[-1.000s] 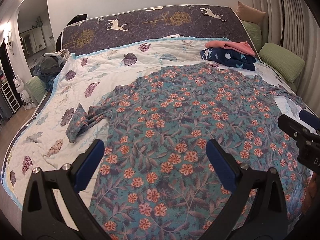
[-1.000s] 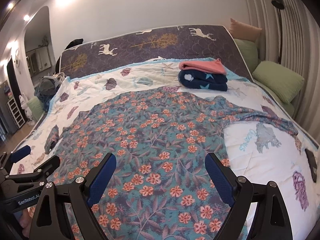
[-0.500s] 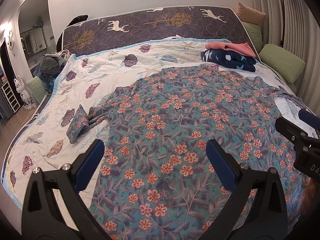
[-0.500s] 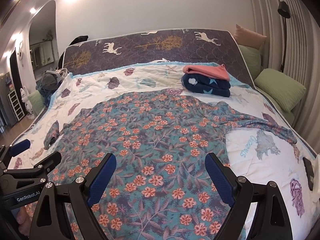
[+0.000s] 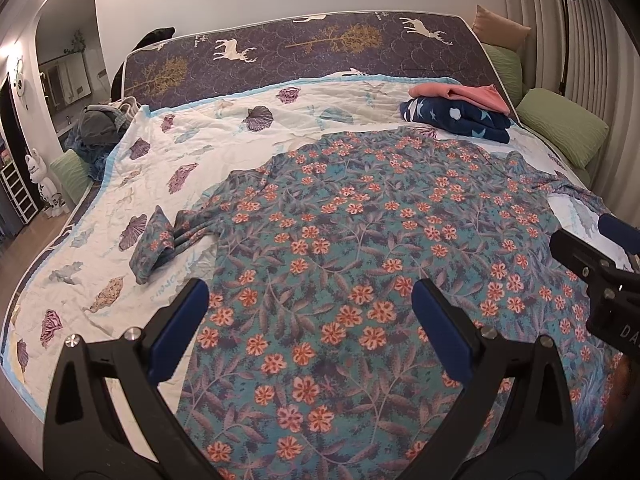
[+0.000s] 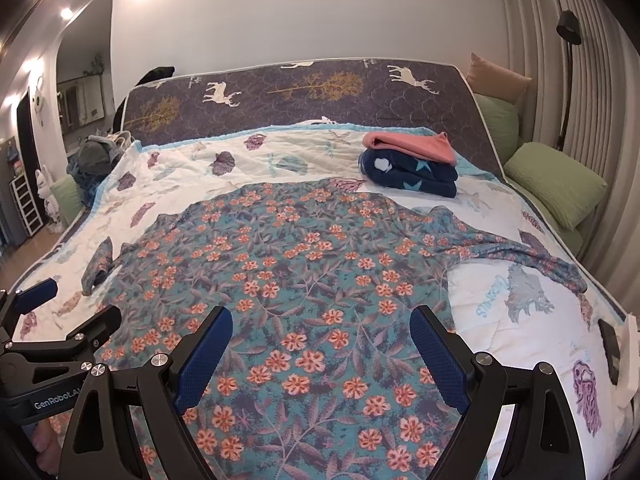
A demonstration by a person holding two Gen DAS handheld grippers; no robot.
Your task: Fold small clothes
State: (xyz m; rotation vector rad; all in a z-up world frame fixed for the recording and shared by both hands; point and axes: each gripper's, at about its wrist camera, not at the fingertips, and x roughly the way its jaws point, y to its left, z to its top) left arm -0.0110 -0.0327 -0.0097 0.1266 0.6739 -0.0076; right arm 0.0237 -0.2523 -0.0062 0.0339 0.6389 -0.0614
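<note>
Floral shirt spread flat on the bed

We hold the left hand-held gripper (image 5: pixel 310 308) and right hand-held gripper (image 6: pixel 322 334) wide above the floral shirt (image 5: pixel 380 248), which lies across the quilt (image 5: pixel 224 136).

Both wrist views low over bed (image 5: pixel 248 152), facing headboard (image 6: pixel 304 92); shared floral garment (image 5: pixel 380 240).

Floral garment (image 5: pixel 360 248): hem cut off by lower frame edge in both views. Right claw (image 5: pixel 600 252): only partly inside left view.
</note>
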